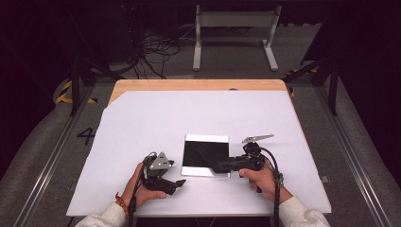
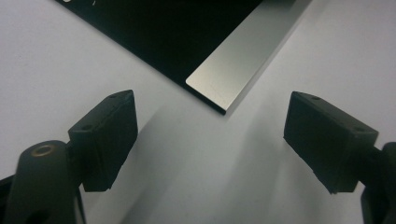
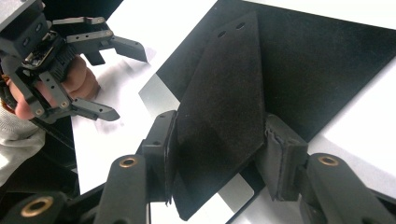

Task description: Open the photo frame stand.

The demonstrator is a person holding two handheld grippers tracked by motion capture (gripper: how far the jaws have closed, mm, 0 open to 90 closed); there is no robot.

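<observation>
Left gripper open wide, nothing between the jaws, low over the white sheet just beside the near-left corner of the tray. Right gripper clamped on a black felt piece, tilted above the tray's dark surface. Tray flat on the sheet, between the two hands, silver strip along its near edge.

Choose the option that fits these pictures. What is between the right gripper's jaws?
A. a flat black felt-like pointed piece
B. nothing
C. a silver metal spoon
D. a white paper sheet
A: in the right gripper view, the right gripper has its pads pressed on both sides of the flat black felt-like pointed piece, above the black panel with silver edges.
</observation>
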